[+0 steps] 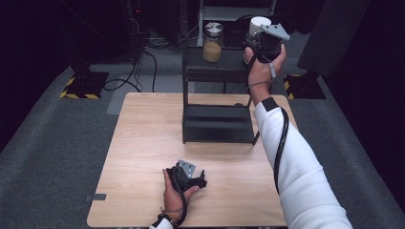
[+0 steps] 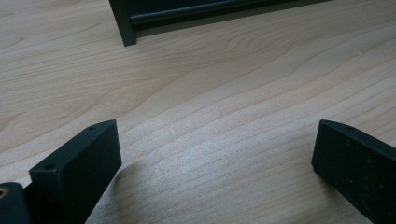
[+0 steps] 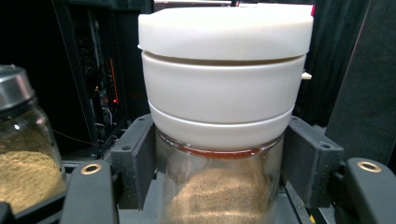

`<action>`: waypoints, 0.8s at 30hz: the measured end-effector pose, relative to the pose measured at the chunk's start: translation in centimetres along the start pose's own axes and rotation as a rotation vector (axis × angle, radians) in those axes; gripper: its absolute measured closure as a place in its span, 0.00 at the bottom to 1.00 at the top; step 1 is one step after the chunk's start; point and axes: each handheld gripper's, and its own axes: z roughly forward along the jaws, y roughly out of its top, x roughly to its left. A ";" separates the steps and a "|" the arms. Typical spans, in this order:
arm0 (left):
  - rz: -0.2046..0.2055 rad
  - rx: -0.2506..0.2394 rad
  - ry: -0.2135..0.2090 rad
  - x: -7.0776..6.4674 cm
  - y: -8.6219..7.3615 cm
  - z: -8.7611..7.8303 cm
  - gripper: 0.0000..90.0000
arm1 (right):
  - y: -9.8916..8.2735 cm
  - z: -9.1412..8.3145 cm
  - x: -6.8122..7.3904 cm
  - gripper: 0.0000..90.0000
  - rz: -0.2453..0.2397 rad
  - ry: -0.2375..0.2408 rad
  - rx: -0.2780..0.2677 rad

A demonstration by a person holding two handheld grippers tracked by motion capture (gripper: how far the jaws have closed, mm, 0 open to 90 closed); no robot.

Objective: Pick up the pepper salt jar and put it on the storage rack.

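In the high view, the right gripper point(image 1: 260, 36) is raised at the upper right of the frame over the black shelf rack point(image 1: 217, 71), clamped on a white-lidded jar point(image 1: 259, 24); a second jar with a metal lid point(image 1: 213, 42) stands on the rack's top shelf to its left. The left gripper point(image 1: 199, 180) rests low in the frame on the wooden table point(image 1: 143, 143). In the left gripper view, the jaws stand wide apart over bare wood, the rack's foot point(image 2: 123, 28) at the top. In the right gripper view, the jaws press both sides of the white-lidded jar point(image 3: 224, 116), centre frame, brown powder inside; the metal-lidded jar point(image 3: 23, 144) sits at the left edge.
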 end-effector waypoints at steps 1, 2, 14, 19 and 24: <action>0.000 0.000 0.000 0.0 0.0 0.0 0.01 | -0.2 0.1 -0.1 0.38 -0.001 0.001 -0.007; 0.000 0.000 0.000 0.0 0.0 0.0 0.01 | -0.2 0.2 -0.1 0.38 -0.003 -0.001 -0.008; 0.000 0.000 -0.002 0.0 0.0 0.0 0.01 | -0.9 0.3 -0.1 0.37 -0.002 -0.010 -0.028; -0.001 0.000 -0.003 0.0 0.0 0.0 0.01 | -1.1 0.2 -0.2 0.37 0.000 -0.009 -0.036; -0.002 0.001 -0.002 0.0 0.0 0.0 0.01 | -1.2 0.2 -0.1 0.37 0.003 -0.015 -0.037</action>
